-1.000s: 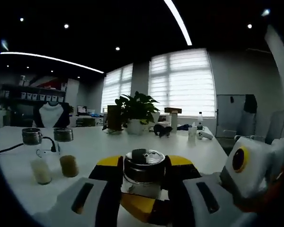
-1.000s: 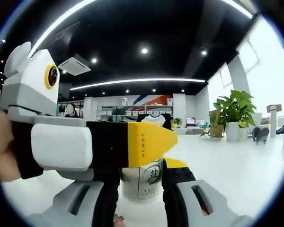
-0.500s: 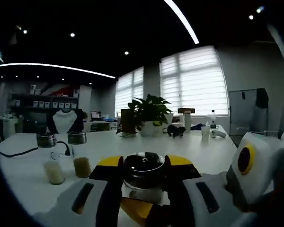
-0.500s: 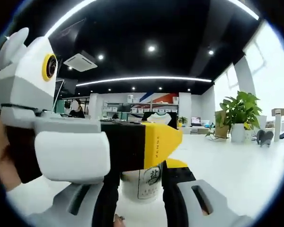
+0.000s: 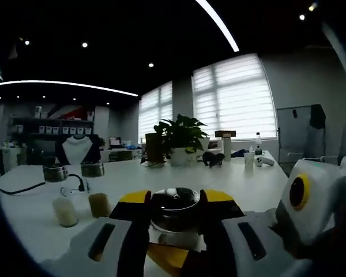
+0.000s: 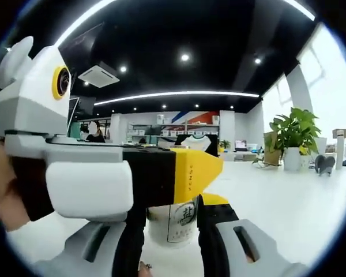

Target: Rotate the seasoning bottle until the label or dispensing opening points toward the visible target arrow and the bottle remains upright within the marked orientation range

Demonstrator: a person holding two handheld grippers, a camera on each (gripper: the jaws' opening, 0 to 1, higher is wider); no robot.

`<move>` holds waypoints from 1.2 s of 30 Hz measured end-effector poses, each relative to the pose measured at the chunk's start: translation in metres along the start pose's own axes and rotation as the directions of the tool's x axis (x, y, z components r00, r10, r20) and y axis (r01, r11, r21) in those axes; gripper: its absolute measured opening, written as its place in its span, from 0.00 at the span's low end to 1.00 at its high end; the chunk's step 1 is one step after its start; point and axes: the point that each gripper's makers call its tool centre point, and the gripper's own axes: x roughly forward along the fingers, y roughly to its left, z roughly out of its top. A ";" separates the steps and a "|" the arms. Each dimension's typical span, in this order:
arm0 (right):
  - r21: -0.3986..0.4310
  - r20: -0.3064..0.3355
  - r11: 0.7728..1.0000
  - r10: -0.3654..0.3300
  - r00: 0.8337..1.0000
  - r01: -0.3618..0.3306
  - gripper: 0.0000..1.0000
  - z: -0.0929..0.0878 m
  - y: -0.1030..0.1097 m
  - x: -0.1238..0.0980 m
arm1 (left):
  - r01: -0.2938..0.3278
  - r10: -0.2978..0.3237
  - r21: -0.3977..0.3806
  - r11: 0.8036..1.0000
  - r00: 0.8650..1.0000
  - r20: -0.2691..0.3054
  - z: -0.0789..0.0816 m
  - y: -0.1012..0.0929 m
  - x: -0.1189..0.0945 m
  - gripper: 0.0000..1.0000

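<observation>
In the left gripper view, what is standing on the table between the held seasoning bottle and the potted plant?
Nothing: in the left gripper view the white table is bare between the seasoning bottle and the potted plant.

white table (image 5: 132, 173), two jars (image 5: 81, 193), potted plant (image 5: 181, 138)

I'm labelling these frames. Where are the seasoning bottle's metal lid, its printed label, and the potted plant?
seasoning bottle lid (image 5: 174, 201): left gripper view, shiny top.
bottle label (image 6: 185, 217): right gripper view, printed character.
potted plant (image 5: 180, 134): left gripper view, leaves.

Chinese character "盐" on the seasoning bottle (image 6: 174, 222) label
</observation>
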 end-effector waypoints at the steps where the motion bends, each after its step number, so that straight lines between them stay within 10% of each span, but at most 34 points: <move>1: 0.001 0.000 1.000 0.000 1.000 0.000 0.32 0.000 0.000 0.000 | 0.008 -0.008 0.002 1.000 1.000 0.000 0.000 -0.001 0.000 0.35; 21: 0.012 -0.017 0.993 0.114 0.993 -0.114 0.31 -0.001 -0.007 -0.018 | 0.208 -0.208 0.011 0.978 0.978 -0.036 -0.003 -0.022 0.003 0.35; 36: 0.000 -0.010 0.958 0.288 0.958 -0.288 0.31 0.010 -0.007 -0.045 | 0.393 -0.393 -0.031 0.919 0.919 -0.014 0.002 -0.049 -0.003 0.35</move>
